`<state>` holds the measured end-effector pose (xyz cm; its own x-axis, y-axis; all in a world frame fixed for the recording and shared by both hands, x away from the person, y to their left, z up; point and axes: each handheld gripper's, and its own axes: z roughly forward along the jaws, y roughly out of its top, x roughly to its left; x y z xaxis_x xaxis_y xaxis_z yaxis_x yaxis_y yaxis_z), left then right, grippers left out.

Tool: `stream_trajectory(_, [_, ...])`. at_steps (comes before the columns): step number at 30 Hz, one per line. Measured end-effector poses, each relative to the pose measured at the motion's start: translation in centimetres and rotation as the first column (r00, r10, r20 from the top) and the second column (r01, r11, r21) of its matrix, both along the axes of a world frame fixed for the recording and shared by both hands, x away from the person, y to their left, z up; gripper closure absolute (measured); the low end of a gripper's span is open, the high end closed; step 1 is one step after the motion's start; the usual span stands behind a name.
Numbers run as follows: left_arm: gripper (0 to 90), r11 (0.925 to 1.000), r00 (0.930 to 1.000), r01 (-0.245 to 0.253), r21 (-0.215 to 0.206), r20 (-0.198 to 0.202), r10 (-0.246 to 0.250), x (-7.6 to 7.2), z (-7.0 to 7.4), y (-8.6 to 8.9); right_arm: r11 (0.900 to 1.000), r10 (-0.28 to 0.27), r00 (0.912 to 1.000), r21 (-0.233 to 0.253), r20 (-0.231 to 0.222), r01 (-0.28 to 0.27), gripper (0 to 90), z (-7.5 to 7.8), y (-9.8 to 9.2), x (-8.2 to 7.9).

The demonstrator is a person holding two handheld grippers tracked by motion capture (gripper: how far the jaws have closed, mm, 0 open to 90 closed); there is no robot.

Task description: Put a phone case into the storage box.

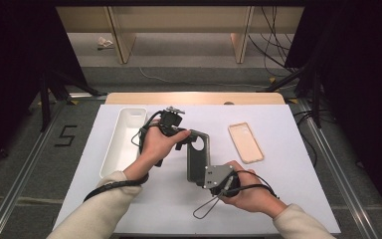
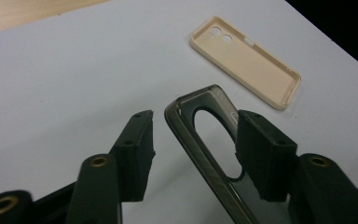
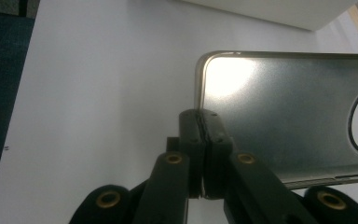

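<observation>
Right gripper (image 1: 210,175): lower centre of the high view, held in the person's right hand (image 1: 248,191); jaws clamped tight on the near edge of the dark phone case (image 1: 197,157) — in the right gripper view (image 3: 204,140) the two jaws meet with the case's thin wall pinched between them.
Left gripper (image 1: 189,137): centre of the high view, held in the left hand (image 1: 156,144); jaws spread apart, gripping nothing. In the left gripper view (image 2: 193,144) one jaw sits left of the case's rim, clear of it, and the other lies over the case's inner face by the round cutout; contact there cannot be told.
Dark phone case (image 2: 205,140): smoky translucent, large round camera hole at the far end; centre of the high view, between the two grippers. It is tilted, one long edge up — whether the far end rests on the sheet cannot be told.
Beige phone case (image 1: 245,142): right of centre in the high view, lying flat with its open side up, well apart from both grippers; upper right in the left gripper view (image 2: 247,60).
White tray (image 1: 124,142): long and narrow, left of centre, just beside the left hand.
Table (image 1: 278,194): white sheet over a wooden top, the wood showing at the far edge.
</observation>
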<state>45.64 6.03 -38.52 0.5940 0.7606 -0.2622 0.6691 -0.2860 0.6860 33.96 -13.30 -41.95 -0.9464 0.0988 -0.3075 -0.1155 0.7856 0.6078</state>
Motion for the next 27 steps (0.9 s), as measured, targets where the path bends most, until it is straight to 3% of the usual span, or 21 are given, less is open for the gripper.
stream_trajectory(5, [58.0, 0.9995, 0.9993, -0.014, -0.027, -0.035, 0.013, 0.3, -0.3, 0.3, 1.0, 0.0, 1.0, -0.001, 0.0, 0.0, 89.2, 0.0, 0.0, 0.0])
stream_trajectory(12, [67.7, 0.9978, 0.9987, -0.023, -0.062, -0.048, 0.02, 0.2, -0.2, 0.4, 1.0, 0.001, 1.0, -0.008, -0.001, -0.001, 89.3, -0.1, 0.1, 0.0])
stream_trajectory(24, [77.2, 0.9856, 0.996, -0.049, -0.162, -0.082, 0.037, -0.4, 0.5, 0.1, 1.0, 0.006, 1.0, -0.027, -0.004, -0.007, 89.3, -0.7, 0.4, 0.1])
stream_trajectory(25, [77.9, 0.9846, 0.9958, -0.048, -0.168, -0.085, 0.035, -0.4, 0.6, 0.0, 1.0, -0.002, 0.9998, -0.03, -0.021, 0.002, 89.3, -0.7, 0.4, 0.0])
stream_trajectory(27, [80.5, 0.981, 0.9955, -0.041, -0.19, -0.091, 0.024, -0.6, 0.8, -0.1, 0.999, 0.001, 1.0, -0.036, -0.003, -0.001, 89.2, -0.9, 0.5, 0.2])
